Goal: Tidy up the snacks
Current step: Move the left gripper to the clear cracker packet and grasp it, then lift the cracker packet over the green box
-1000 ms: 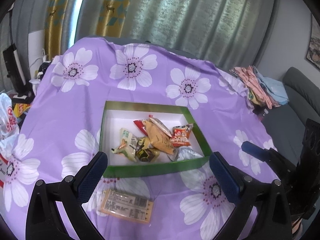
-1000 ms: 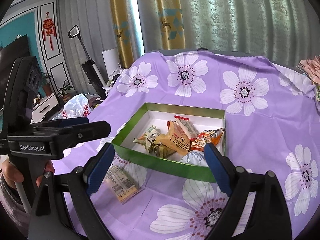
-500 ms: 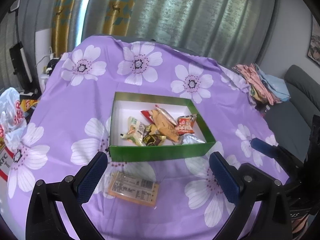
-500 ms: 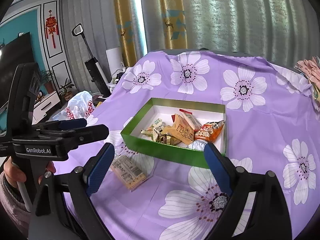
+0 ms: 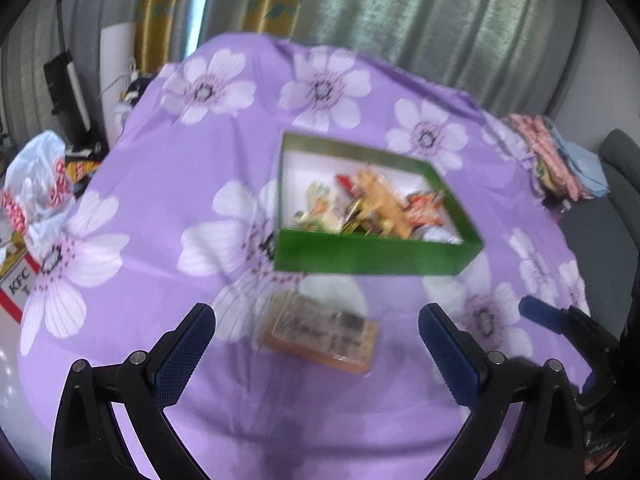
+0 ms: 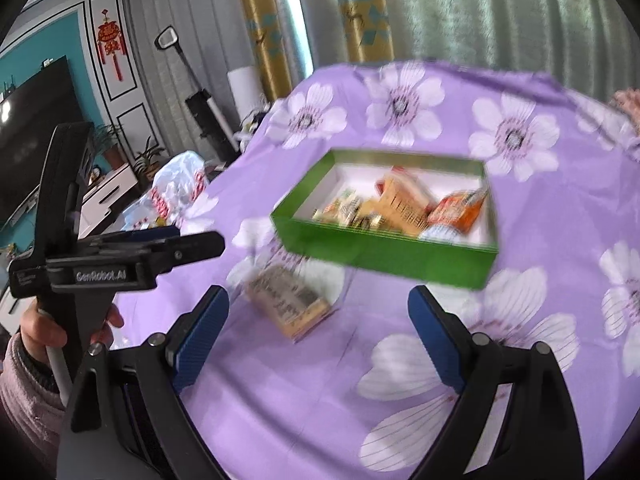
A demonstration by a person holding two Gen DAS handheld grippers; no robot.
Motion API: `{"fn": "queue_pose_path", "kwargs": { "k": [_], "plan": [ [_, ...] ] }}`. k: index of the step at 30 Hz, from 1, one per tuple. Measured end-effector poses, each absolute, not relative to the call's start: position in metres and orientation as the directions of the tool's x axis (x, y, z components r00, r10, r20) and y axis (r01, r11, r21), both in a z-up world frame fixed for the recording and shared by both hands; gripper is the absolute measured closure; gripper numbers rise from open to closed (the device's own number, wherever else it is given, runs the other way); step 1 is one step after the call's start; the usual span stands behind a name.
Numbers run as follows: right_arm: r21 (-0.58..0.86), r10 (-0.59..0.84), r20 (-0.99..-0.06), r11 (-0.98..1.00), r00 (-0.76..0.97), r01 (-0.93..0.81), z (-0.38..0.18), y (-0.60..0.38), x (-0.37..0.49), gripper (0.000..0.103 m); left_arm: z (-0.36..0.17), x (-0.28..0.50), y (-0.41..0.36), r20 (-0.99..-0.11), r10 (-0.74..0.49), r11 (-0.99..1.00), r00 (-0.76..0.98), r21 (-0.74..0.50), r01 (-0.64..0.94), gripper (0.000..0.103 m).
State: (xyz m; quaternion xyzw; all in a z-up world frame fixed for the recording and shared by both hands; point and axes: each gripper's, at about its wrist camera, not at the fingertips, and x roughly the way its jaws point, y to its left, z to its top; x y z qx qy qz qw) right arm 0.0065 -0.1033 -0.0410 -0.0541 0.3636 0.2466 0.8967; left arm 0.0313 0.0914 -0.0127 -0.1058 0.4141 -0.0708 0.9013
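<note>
A green box (image 5: 372, 256) with a white inside holds several snack packets (image 5: 368, 208) on the purple flowered cloth. It also shows in the right wrist view (image 6: 392, 258). One flat tan snack packet (image 5: 320, 330) lies on the cloth in front of the box, also in the right wrist view (image 6: 288, 300). My left gripper (image 5: 316, 354) is open and empty, held above the cloth just short of that packet. My right gripper (image 6: 318, 338) is open and empty, near the same packet. Both views are blurred.
A white and red plastic bag (image 5: 36, 184) and a KFC box (image 5: 16, 284) sit left of the table. Folded cloths (image 5: 556, 156) lie at the far right by a grey sofa (image 5: 612, 216). Curtains hang behind. The table edge runs close below both grippers.
Both grippers have pulled back and away from the box; the box and the loose packet look smaller and farther. Both stay open and empty. The snacks have not moved.
</note>
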Motion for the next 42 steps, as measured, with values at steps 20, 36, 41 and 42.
{"fn": "queue_pose_path", "kwargs": {
  "k": [20,36,41,42],
  "plan": [
    [0.126,0.4,-0.797,0.844,0.454,-0.522,-0.141,-0.064,0.033,0.011,-0.087,0.065,0.083,-0.766,-0.334,0.941,0.55,-0.304,0.149,0.002],
    [0.106,0.39,-0.811,0.83,0.435,-0.547,-0.157,-0.043,0.047,0.026,-0.101,0.07,0.075,-0.77,-0.37,0.929,0.52,-0.31,0.203,0.027],
    [0.115,0.392,-0.809,0.837,0.438,-0.536,-0.156,-0.048,0.05,0.038,-0.1,0.068,0.076,-0.767,-0.37,0.929,0.525,-0.313,0.198,0.029],
    [0.115,0.392,-0.807,0.838,0.442,-0.533,-0.154,-0.049,0.05,0.039,-0.1,0.067,0.076,-0.766,-0.371,0.929,0.525,-0.315,0.196,0.029]
  ]
}}
